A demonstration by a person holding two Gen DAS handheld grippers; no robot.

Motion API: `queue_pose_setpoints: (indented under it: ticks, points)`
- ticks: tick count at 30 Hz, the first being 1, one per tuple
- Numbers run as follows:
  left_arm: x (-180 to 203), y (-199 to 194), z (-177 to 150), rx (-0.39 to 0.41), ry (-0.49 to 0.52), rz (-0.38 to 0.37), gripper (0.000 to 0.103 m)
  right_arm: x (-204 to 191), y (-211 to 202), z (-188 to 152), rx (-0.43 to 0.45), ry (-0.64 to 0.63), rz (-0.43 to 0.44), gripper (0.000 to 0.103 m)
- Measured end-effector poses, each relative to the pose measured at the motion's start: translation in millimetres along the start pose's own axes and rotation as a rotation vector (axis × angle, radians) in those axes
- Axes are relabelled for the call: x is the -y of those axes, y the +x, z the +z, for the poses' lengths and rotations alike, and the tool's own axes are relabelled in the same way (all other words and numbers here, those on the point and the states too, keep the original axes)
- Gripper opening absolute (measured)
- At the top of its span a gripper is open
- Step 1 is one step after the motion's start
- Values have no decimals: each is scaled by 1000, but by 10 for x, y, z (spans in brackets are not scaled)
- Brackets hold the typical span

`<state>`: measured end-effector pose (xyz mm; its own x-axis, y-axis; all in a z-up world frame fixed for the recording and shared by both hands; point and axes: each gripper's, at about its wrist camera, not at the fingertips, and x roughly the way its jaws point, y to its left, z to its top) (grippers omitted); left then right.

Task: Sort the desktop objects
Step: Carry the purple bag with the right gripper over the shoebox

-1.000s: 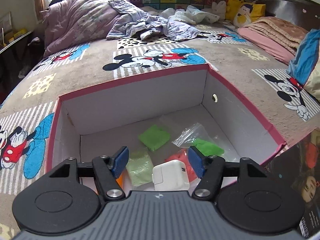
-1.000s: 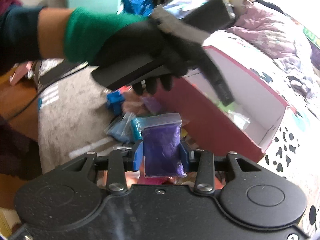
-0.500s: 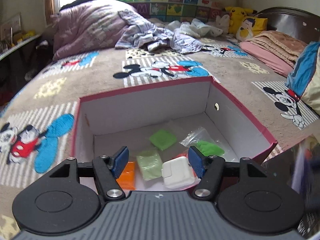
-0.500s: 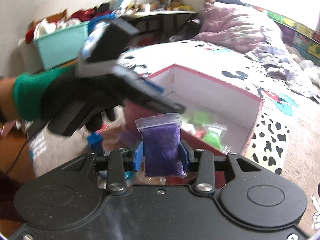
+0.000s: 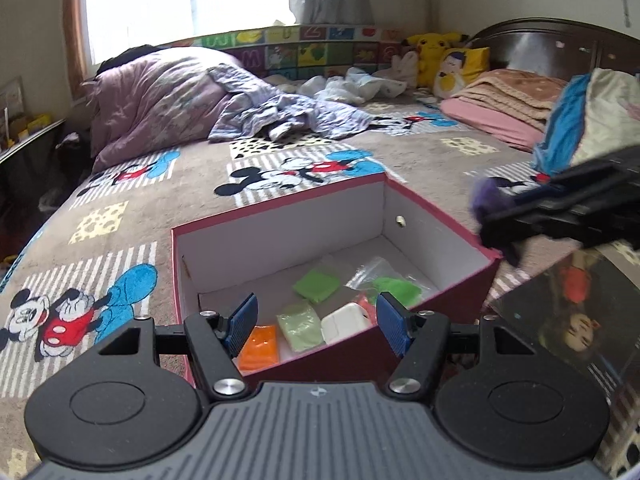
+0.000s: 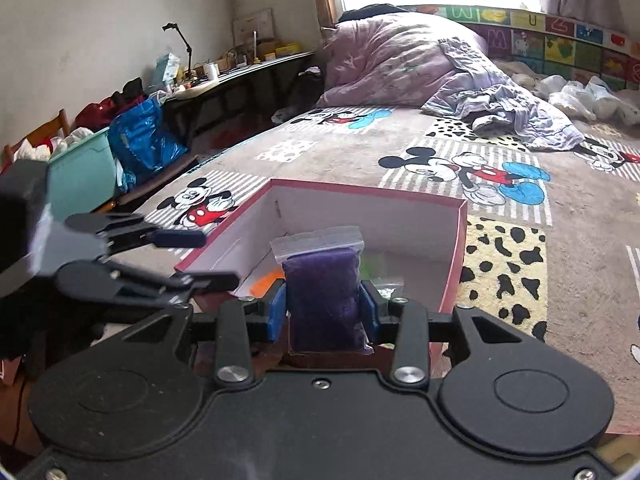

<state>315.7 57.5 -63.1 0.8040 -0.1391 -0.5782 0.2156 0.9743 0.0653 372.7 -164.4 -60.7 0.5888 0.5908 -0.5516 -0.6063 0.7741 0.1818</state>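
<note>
A red-rimmed cardboard box point(image 5: 280, 200) with white inner walls sits on the bed. Inside lie green bags point(image 5: 316, 286), an orange bag point(image 5: 260, 346) and a white charger block point(image 5: 344, 322). My left gripper point(image 5: 316, 326) is open and empty, above the box's near edge. My right gripper point(image 6: 323, 310) is shut on a purple bag point(image 6: 323, 292) with a clear zip top, held just before the box point(image 6: 460, 240). From the left wrist view the right gripper point(image 5: 520, 210) enters blurred at the right with the purple bag point(image 5: 486, 200).
A Mickey Mouse blanket point(image 5: 280, 168) covers the bed, with a purple quilt point(image 5: 160, 92) and clothes behind. A printed picture point(image 5: 568, 312) lies right of the box. A teal bin point(image 6: 80, 168) and a blue bag point(image 6: 140, 140) stand left of the bed.
My left gripper has pulled back and up from the box, still open. My right gripper has swung toward the box with the purple bag.
</note>
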Motion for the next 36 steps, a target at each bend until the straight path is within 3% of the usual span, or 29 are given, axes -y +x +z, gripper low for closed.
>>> queue_pose_setpoints:
  ticks: [15,36]
  points:
    - [213,-340,-330,-32,100,-147,65,58,467,216,-54,7,-100,38]
    - [165,-317,-526,-87,87,-176,65,155,1116,124,-265,-41,-238,38]
